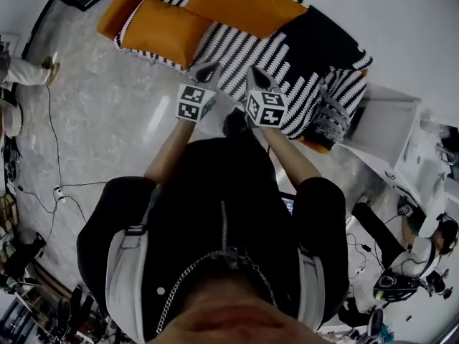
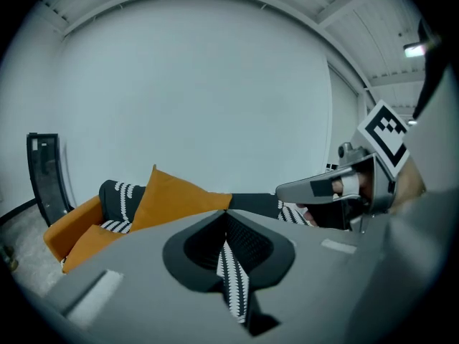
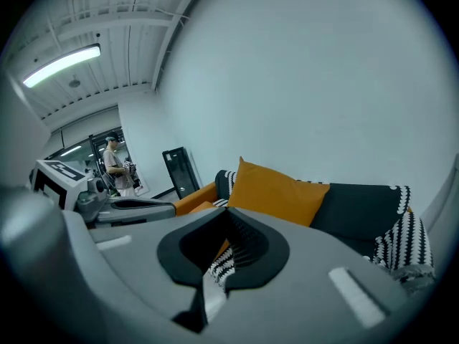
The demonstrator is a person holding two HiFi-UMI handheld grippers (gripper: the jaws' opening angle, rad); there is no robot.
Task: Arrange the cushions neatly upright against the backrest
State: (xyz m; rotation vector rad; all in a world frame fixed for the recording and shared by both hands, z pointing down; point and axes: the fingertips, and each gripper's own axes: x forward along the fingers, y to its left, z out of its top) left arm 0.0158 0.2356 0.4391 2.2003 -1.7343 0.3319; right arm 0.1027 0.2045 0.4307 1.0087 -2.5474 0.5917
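Left hand-held gripper [image 1: 207,69]: jaws fully together with nothing between them. It sits at the front edge of the sofa seat.
Right hand-held gripper [image 1: 259,77]: jaws also pressed together and empty. It is just beside the left one and level with it, aimed at the sofa.
Sofa [image 1: 319,38]: dark backrest, with a black-and-white striped cover over the seat. It runs slantwise across the head view.
Upright orange cushion [image 1: 244,2]: stands on edge against the backrest. It is ahead of both tips and well apart from them. In the right gripper view [image 3: 276,192] it rises straight beyond the closed jaws.
Flat orange cushion [image 1: 166,31]: lies face down on the striped seat, ahead and to the left of the left hand-held gripper, near but not touched. The left gripper view [image 2: 82,241] shows it low at the left.
Striped fringed piece [image 1: 333,113]: slumped at the sofa's right end, to the right of the right hand-held gripper and apart from it.
Floor [image 1: 107,120]: pale and glossy, with a cable across it.
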